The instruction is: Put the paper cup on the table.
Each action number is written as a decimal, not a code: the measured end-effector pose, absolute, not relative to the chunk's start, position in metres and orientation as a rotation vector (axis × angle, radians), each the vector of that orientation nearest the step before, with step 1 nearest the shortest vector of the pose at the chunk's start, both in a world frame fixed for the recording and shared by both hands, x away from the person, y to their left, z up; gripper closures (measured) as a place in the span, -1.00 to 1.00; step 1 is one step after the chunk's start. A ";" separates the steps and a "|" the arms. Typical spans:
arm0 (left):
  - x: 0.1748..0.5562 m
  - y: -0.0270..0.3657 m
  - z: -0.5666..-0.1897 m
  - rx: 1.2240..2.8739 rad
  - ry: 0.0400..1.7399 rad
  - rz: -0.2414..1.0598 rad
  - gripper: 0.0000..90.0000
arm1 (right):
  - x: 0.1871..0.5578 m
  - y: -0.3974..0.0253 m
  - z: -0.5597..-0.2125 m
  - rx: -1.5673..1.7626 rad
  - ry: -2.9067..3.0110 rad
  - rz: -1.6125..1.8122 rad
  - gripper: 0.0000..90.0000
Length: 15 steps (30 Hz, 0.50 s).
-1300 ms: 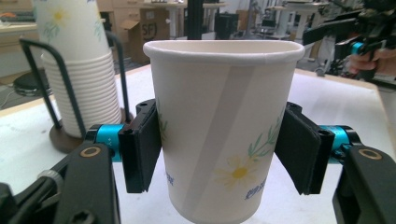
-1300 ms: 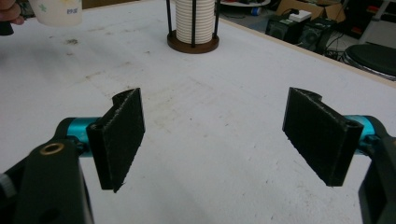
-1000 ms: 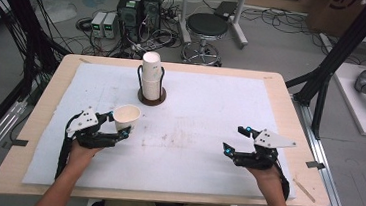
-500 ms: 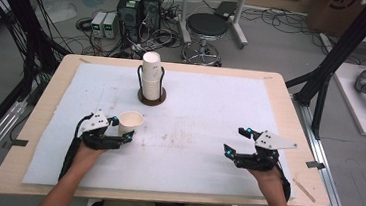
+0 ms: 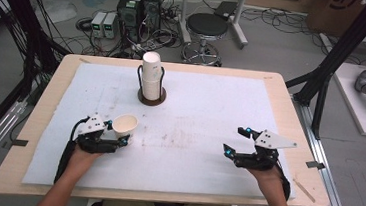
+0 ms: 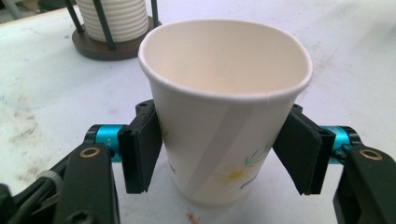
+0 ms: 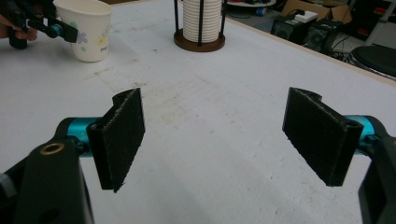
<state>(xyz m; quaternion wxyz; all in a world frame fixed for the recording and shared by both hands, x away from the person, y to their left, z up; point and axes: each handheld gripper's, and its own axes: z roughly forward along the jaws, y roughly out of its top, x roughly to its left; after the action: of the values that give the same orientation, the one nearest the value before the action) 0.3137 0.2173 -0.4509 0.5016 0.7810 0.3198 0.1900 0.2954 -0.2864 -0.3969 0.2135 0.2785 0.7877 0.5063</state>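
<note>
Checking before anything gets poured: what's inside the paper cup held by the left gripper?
The paper cup looks empty: its upper inner wall is bare. The near rim hides its bottom. The left gripper is clamped on it.

One loose cup (image 5: 125,124), one cup stack (image 5: 151,75) of unclear count, two tools.
</note>
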 end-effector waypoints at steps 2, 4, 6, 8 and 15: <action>0.312 0.218 -0.451 1.895 0.783 0.458 -0.22 | 0.296 -0.287 -0.397 0.773 2.187 1.406 -0.53; 0.311 0.218 -0.451 1.902 0.792 0.451 -0.24 | 0.296 -0.286 -0.397 0.772 2.188 1.406 -0.53; 0.311 0.218 -0.451 1.905 0.817 0.439 -0.30 | 0.296 -0.286 -0.397 0.775 2.191 1.409 -0.53; 0.311 0.217 -0.451 1.891 0.849 0.414 -0.46 | 0.296 -0.286 -0.397 0.775 2.192 1.409 -0.53; 0.299 0.221 -0.441 1.860 0.862 0.410 -0.66 | 0.296 -0.287 -0.399 0.798 2.212 1.392 -0.53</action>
<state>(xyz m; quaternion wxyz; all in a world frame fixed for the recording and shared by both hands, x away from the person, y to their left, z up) 0.2989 0.2210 -0.4412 0.5018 0.7697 0.3566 0.1695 0.2961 -0.2873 -0.3992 0.2031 0.2859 0.7925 0.4989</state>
